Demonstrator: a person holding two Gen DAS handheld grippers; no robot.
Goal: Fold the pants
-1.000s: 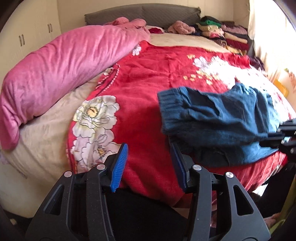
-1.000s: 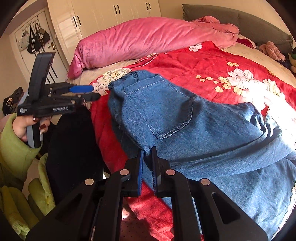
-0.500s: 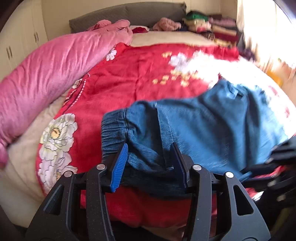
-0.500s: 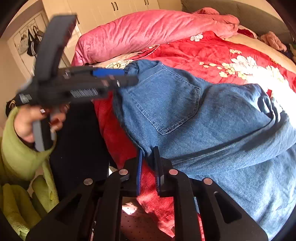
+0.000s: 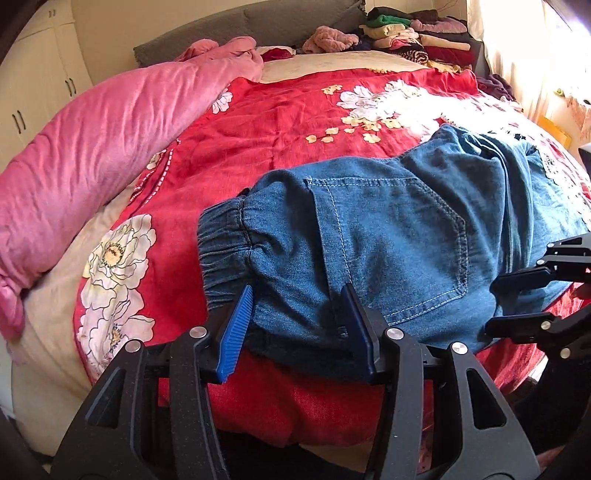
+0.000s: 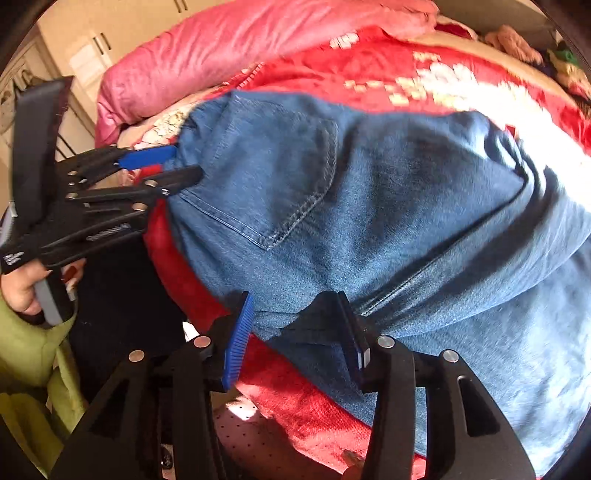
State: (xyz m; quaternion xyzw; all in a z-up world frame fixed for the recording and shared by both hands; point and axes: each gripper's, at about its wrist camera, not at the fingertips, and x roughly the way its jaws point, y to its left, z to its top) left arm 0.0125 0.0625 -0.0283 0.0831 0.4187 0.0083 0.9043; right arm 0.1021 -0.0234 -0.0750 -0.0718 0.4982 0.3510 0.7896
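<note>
Bedding fills both views: a pink quilt (image 5: 110, 155) is rolled along the left edge of the bed, with white cupboards (image 5: 40, 85) behind it, and a red flowered blanket (image 5: 273, 122) covers the middle. The jeans (image 5: 388, 240) lie on that blanket at the bed's near edge, back pocket up, the gathered waistband toward the left and the legs running off to the right.

The left gripper (image 5: 295, 325) sits at the near edge just right of the waistband, its jaws wide apart, with the lower hem of the denim between the blue pads; the fabric is not pinched. From the right wrist view the same gripper (image 6: 173, 166) shows with its tips against the waistband end, and the person's left hand (image 6: 26, 291) in a green sleeve grips its handle.

The right gripper (image 6: 295, 328) is farther right along the near edge, jaws also wide, a fold of denim bunched between them.

Folded clothes (image 5: 417, 37) are stacked at the far right corner by the grey headboard (image 5: 258, 22).
</note>
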